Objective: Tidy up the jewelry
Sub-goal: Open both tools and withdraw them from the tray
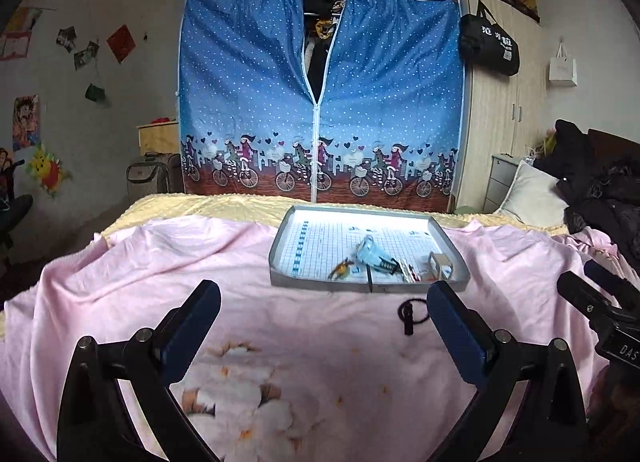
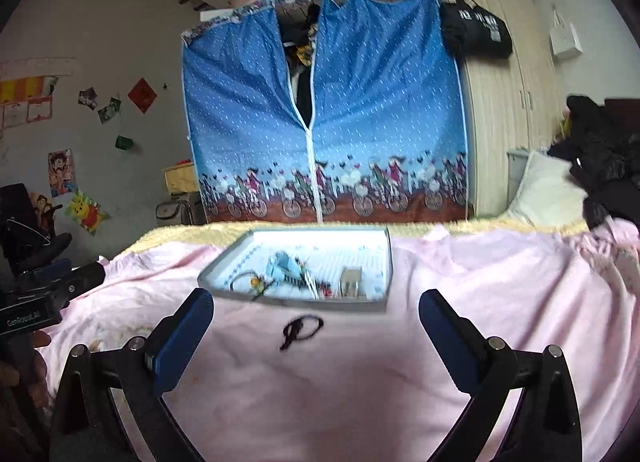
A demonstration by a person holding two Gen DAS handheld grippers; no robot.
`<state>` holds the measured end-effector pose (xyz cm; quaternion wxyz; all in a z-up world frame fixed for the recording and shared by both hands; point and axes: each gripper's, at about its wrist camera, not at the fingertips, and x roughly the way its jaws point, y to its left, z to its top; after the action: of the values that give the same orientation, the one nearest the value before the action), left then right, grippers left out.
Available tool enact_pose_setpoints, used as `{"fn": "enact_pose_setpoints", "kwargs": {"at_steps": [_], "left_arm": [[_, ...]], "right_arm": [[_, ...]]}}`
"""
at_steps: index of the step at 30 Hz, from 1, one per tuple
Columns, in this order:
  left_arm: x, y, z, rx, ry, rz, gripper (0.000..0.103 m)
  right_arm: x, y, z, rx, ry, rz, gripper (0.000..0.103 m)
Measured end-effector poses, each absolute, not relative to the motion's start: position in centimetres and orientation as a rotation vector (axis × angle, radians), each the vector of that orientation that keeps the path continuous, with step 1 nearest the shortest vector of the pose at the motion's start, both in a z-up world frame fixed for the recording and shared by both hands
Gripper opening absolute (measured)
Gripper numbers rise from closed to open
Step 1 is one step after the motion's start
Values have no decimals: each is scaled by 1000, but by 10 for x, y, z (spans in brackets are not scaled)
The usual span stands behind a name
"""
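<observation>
Black looped tie (blurred) on blanket

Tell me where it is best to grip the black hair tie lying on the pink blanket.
Grip the black hair tie at its thick knotted end, coming from above with the right tool. The thin loop lies flat on the pink blanket; the knot probably stands higher.

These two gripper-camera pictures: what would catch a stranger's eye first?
Probably the big blue fabric wardrobe with its band of cartoon cyclists, standing past the foot of the bed, its zip half open. Nearer lies a shallow grey tray of small trinkets on the pink blanket, with one black hair tie loose on the blanket just in front of it. Both the left gripper and the right gripper are wide open and empty.
</observation>
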<state>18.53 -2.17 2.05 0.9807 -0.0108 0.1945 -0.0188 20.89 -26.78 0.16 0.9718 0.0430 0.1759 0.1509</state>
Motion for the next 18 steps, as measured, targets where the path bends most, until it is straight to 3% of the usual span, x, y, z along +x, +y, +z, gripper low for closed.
{"fn": "enact_pose_setpoints", "kwargs": {"at_steps": [10,18], "left_arm": [[182,-16,-11,-40,519,-91,101],[192,-18,-33,-26,589,-92,101]], "right_arm": [[218,-248,-33,16,591,249,103],[227,-239,-52,-35,661,236,103]]}}
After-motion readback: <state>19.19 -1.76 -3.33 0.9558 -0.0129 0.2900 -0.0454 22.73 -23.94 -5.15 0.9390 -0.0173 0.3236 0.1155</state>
